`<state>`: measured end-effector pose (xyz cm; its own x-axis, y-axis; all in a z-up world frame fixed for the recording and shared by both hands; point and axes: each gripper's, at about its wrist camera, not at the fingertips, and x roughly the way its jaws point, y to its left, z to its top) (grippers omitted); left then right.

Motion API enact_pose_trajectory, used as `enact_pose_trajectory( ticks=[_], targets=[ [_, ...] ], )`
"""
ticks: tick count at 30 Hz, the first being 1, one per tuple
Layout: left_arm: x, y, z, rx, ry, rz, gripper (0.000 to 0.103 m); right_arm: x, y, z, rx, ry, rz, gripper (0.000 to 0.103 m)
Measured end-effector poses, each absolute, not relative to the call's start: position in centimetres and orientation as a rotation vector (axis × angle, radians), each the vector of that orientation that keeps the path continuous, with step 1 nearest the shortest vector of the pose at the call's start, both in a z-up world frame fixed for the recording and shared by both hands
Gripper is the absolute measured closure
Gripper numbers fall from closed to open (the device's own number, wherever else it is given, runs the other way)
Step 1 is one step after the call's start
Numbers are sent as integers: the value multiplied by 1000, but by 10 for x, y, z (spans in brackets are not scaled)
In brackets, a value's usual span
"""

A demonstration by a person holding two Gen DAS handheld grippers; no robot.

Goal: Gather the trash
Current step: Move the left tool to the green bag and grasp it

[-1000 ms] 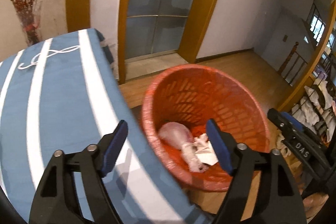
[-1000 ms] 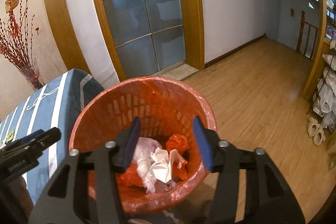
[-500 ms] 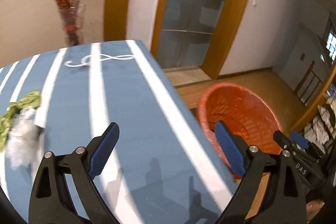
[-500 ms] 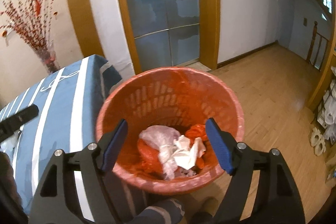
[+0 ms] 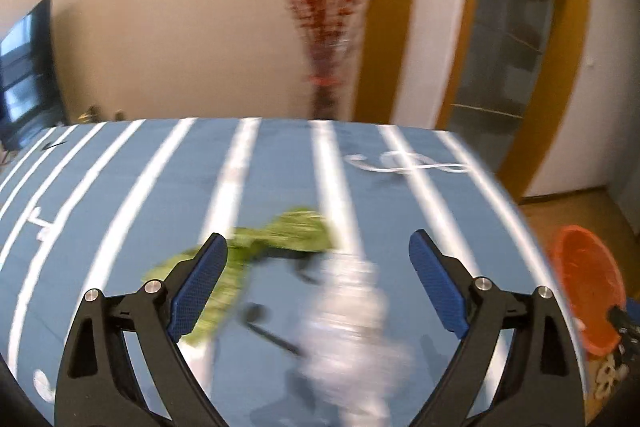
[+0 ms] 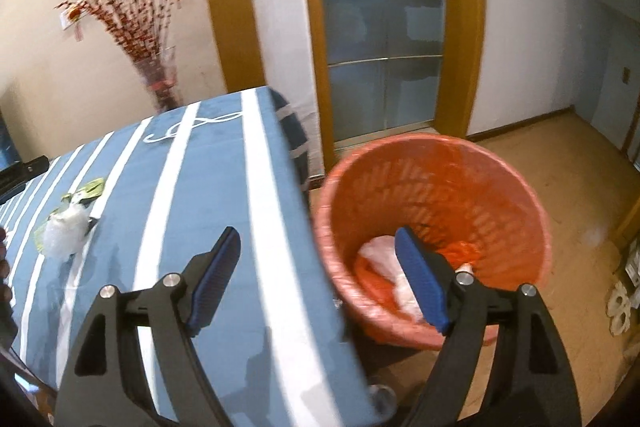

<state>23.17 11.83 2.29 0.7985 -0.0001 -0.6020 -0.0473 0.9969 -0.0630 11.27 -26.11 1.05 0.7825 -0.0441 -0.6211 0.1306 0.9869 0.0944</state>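
Note:
On the blue striped tablecloth (image 5: 120, 187) lie a crumpled green wrapper (image 5: 280, 231) and a white clear plastic wad (image 5: 356, 323), both blurred by motion, with a thin dark item (image 5: 268, 331) between them. My left gripper (image 5: 318, 283) is open and empty above them. The green wrapper (image 6: 90, 189) and white wad (image 6: 66, 233) also show far left in the right wrist view. My right gripper (image 6: 318, 279) is open and empty over the table's edge, next to the orange bin (image 6: 440, 163), which holds white and orange trash (image 6: 380, 255).
The orange bin (image 5: 588, 267) stands on the wooden floor (image 6: 580, 147) off the table's right end. A vase of red branches (image 6: 160, 83) stands behind the table by the wall. Glass doors with a wooden frame (image 6: 384, 47) are beyond the bin.
My left gripper has swung left from the bin to over the table, bringing the green wrapper and white wad under it. My right gripper has shifted left, from over the bin to the table's edge.

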Motion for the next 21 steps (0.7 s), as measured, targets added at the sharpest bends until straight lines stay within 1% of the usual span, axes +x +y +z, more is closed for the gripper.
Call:
enact_pose_trajectory(
  ticks=[1,2,5,9,11,17,18,19,21],
  targets=[
    [236,127,17,-76,660,36,14,115,-253,11,130,670,-82,25],
    [242,135,12,-74,677,44,19,116,-249,10,125,672,-77,25],
    [258,152,-6,-59,726,52,24,122,-233,9,105,683,-58,25],
    [279,157,-24,1,753,56,25,130,-216,7,85,698,-42,25],
    [290,160,-32,4,782,53,31,133,-210,7,80,704,-35,25],
    [307,169,-45,-65,844,-3,40,143,-196,5,60,716,-12,25],
    [308,170,-45,-68,847,-10,43,145,-193,5,57,718,-8,25],
    [310,170,-46,-70,857,-23,49,146,-190,4,54,721,-3,25],
    [311,170,-48,-75,871,-39,56,147,-186,4,49,723,4,25]
  ],
)
